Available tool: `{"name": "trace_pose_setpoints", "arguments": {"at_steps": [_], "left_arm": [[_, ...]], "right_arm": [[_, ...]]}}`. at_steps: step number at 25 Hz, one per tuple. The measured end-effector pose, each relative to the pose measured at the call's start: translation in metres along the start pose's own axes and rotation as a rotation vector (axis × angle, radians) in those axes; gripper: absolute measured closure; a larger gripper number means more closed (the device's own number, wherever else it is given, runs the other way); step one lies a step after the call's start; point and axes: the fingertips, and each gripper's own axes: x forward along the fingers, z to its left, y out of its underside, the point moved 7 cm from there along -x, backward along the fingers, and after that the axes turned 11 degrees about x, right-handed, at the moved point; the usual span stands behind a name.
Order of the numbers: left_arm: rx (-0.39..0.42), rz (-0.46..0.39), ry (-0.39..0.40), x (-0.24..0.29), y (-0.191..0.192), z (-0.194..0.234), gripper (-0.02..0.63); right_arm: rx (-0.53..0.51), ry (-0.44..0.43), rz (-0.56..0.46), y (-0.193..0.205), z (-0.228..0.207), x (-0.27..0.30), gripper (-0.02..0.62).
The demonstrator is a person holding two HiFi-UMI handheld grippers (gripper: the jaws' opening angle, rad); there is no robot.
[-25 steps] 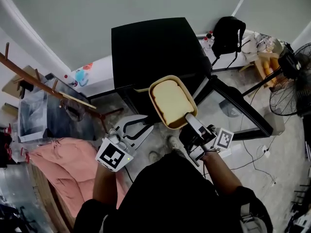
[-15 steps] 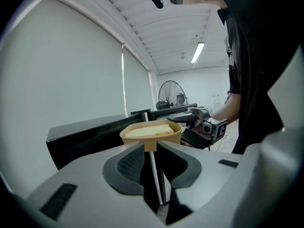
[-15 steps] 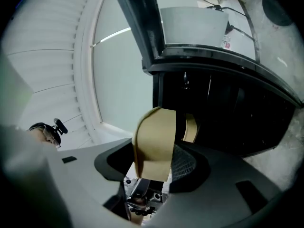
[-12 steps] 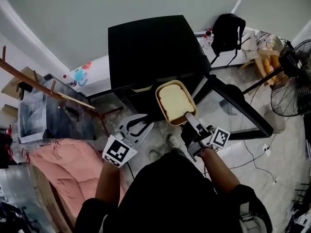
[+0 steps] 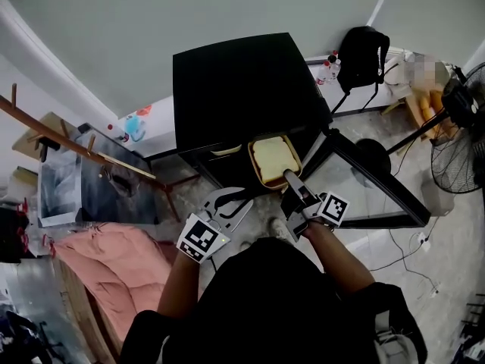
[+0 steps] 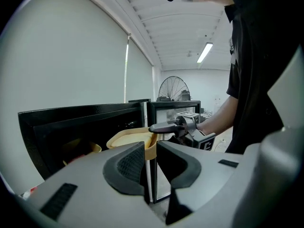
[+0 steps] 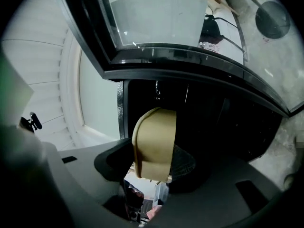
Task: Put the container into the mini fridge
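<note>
The tan lidded container (image 5: 274,160) is at the mouth of the black mini fridge (image 5: 242,82), its far end just under the top edge. My right gripper (image 5: 290,182) is shut on its near rim. In the right gripper view the container (image 7: 154,134) stands up between the pads of the right gripper (image 7: 153,161), with the dark fridge interior behind. The glass fridge door (image 5: 364,180) is swung open to the right. My left gripper (image 5: 227,201) hangs lower left of the fridge; in its own view the left gripper (image 6: 151,161) shows a narrow gap holding nothing, and the container (image 6: 127,137) lies beyond.
A yellowish item (image 5: 225,151) lies inside the fridge at the left. A black backpack (image 5: 360,51) and a floor fan (image 5: 462,135) stand at the right. A pink cloth (image 5: 114,260) and a wooden rack (image 5: 68,139) are at the left. Cables lie on the floor.
My right gripper has carried the container forward and down, from in front of the fridge to its opening. The left gripper has shifted slightly toward the fridge.
</note>
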Motion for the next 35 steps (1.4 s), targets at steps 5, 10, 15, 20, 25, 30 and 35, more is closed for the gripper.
{"name": "trace_pose_setpoints", "arguments": {"at_steps": [5,10,15,20,25,30,35], "left_arm": [[-0.009,0.021,-0.011,0.004,0.003,0.007,0.515],[-0.027,0.029,-0.033,0.005,0.005,0.017,0.515],[-0.031,0.041,-0.043,0.013,0.007,0.020,0.517],[-0.026,0.052,-0.038,0.020,0.008,0.019,0.518],[-0.036,0.064,-0.050,0.018,0.012,0.021,0.518],[-0.049,0.074,-0.067,0.014,0.015,0.021,0.520],[-0.055,0.082,-0.074,0.009,0.017,0.020,0.520]], "right_arm": [[-0.008,0.017,-0.012,-0.011,-0.008,0.016,0.370],[-0.016,0.021,-0.022,-0.018,-0.012,0.031,0.370],[0.011,0.043,-0.039,-0.022,-0.021,0.047,0.370],[0.024,0.045,-0.040,-0.025,-0.024,0.062,0.370],[0.045,0.052,-0.039,-0.029,-0.031,0.069,0.368],[0.070,0.059,-0.049,-0.032,-0.036,0.076,0.368],[0.074,0.046,-0.050,-0.033,-0.036,0.084,0.365]]}}
